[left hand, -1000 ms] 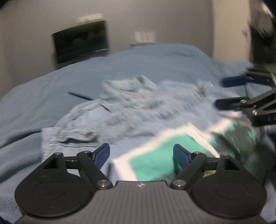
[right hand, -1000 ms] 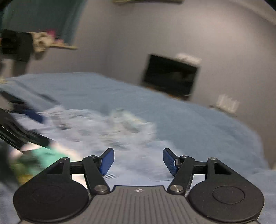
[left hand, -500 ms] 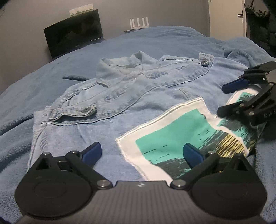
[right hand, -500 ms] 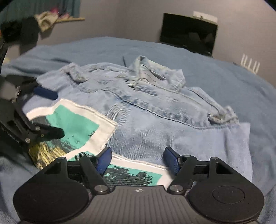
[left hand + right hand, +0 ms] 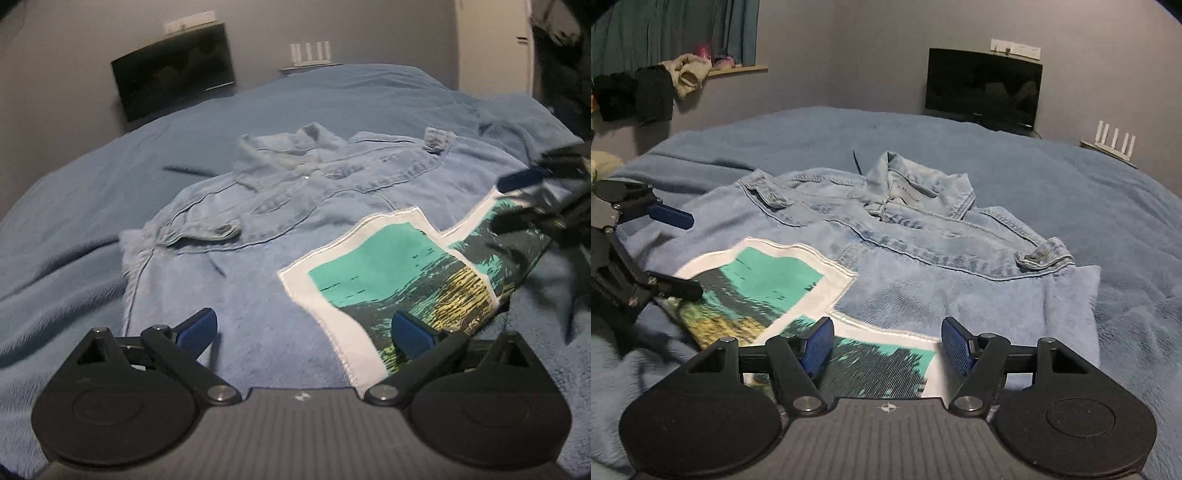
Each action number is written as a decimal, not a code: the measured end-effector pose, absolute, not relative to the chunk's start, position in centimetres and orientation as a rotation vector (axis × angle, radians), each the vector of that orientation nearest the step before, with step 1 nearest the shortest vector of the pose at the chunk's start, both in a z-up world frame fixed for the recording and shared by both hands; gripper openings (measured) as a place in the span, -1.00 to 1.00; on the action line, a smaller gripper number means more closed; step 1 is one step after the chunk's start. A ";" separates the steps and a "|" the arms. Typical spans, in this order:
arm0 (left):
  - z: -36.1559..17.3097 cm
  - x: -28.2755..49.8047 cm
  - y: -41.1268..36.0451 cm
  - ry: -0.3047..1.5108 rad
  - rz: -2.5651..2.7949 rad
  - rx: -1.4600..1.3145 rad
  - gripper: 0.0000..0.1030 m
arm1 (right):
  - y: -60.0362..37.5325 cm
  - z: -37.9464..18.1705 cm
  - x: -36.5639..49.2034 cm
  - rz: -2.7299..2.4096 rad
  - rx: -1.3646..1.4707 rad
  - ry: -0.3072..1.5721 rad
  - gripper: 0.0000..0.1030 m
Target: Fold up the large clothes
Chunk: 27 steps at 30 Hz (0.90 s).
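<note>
**No Legible Writing Found**

Searched both views for words, numbers, brands and signs; found none readable. Noticed a neck label inside the collar of the denim jacket, bearing a thin line of print too small and soft to make out. Saw only a picture on the printed patch: teal, dark and yellow bands inside a white border, without lettering. Spotted a small round emblem, not text, at the front edge of the right hand-held gripper, and a similar faint mark on the left hand-held gripper. Found a dark, blank screen on the television.
</note>
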State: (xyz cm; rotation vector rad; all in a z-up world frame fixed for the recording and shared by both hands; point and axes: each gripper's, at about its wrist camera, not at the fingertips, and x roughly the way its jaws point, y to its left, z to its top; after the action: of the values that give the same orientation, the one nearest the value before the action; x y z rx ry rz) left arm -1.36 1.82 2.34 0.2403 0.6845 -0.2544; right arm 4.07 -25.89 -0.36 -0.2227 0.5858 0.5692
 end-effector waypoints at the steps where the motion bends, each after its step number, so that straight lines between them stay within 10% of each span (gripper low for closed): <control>1: 2.4 -1.5 2.0 0.693 -0.244 0.235 0.99 | -25.9 -0.2 3.7 0.570 -0.225 0.590 0.29; 27: 0.3 -0.7 5.2 0.903 -0.098 0.194 1.00 | -27.5 -1.7 4.5 0.335 -0.259 0.698 0.09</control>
State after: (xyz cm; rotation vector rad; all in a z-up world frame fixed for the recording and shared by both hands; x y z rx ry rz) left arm -0.67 5.25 0.27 0.1937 0.9032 -0.0979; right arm 4.48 -27.52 -1.70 -0.2586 0.6975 0.3349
